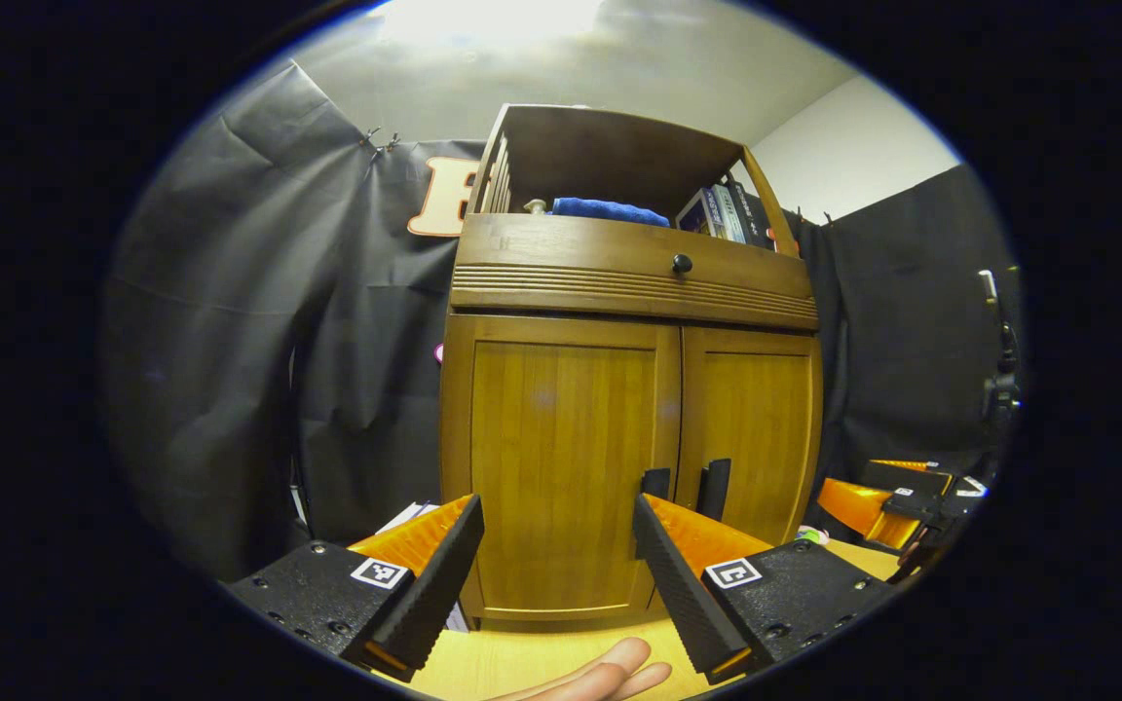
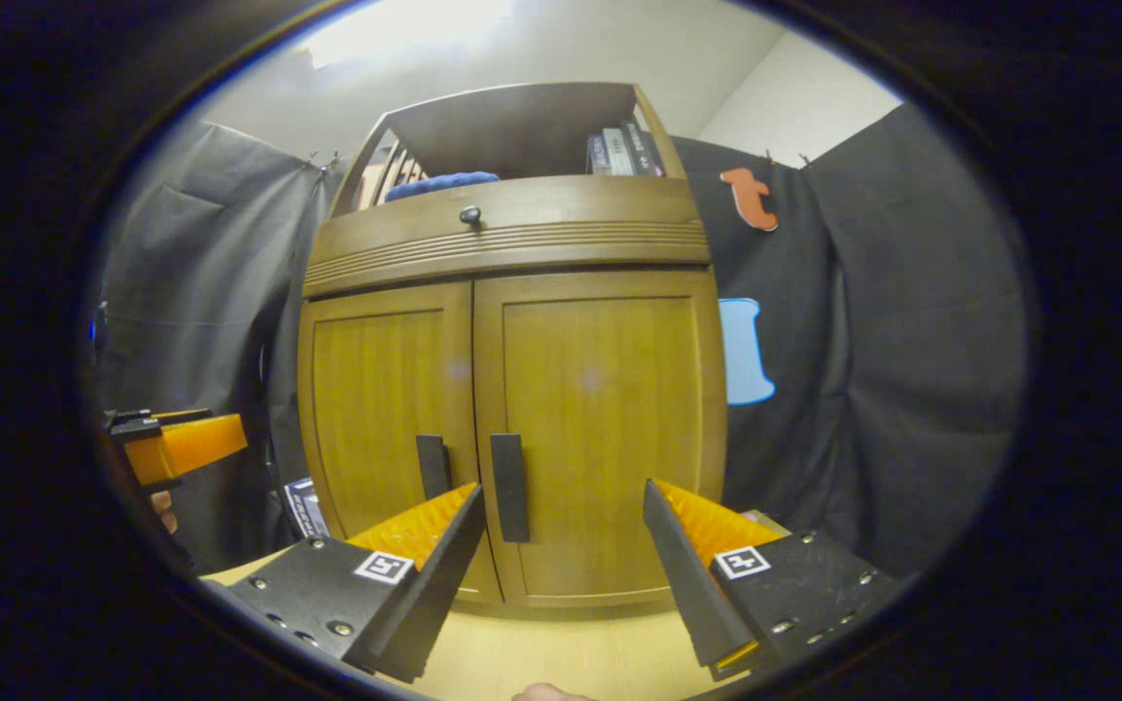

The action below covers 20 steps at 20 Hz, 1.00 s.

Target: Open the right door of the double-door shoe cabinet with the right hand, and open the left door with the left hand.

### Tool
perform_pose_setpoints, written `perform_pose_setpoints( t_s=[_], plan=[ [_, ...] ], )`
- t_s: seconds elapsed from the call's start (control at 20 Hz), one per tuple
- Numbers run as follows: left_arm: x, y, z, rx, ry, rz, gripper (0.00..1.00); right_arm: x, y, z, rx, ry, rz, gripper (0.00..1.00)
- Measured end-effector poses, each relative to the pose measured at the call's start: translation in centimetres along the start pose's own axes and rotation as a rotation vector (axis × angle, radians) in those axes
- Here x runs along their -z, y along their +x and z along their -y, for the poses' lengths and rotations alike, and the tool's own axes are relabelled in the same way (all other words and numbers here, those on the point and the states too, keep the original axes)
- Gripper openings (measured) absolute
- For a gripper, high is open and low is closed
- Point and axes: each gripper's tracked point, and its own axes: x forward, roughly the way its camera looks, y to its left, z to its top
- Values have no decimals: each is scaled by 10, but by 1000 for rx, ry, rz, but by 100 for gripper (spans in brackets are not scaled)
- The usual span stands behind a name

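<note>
Wooden shoe cabinet [image 1: 619, 389] standing upright on a light tabletop [image 1: 542, 662], backed by black cloth. Both doors shut: left door [image 1: 561, 467] and right door [image 1: 761, 438], each with a dark vertical handle [image 2: 509, 487] near the middle seam. Above them a drawer with a small round knob [image 1: 682, 263], then an open shelf with a blue cloth [image 1: 610, 209] and some books [image 1: 722, 214]. Left gripper [image 1: 556, 545] spread wide, nothing between the fingers, facing the left door, apart from it. Right gripper [image 2: 561, 545] also spread wide and empty, lined up on the right door, just short of its handle. Fingertips of a hand [image 1: 610, 677] at the bottom of the left gripper view.
</note>
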Motion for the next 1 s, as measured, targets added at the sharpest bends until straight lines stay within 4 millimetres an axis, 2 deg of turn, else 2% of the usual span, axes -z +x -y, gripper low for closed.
perform_pose_setpoints(
  t_s=[0.15,0.25,0.4,0.55,0.65,0.75,0.8,1.0],
  plan=[
    [-2,3,-11,-26,8,9,92,5,31,-8,-11,-51,-23,99],
    [-7,2,-13,-25,20,27,92,10,52,-15,-7,-60,-38,95],
    [-5,4,-17,-24,28,27,92,26,84,-26,-2,-28,-82,97],
    [-3,6,-19,-23,29,16,92,40,101,-38,-1,20,-105,95],
    [-5,8,-20,-12,16,19,92,41,106,-41,10,-25,-85,97],
    [-8,7,-24,-4,-3,22,92,43,113,-44,36,-45,-83,94],
    [-9,6,-27,-8,-13,27,92,48,118,-46,43,-52,-101,97],
    [-10,6,-34,-9,-28,27,91,58,138,-43,64,-45,-123,65]
  ],
)
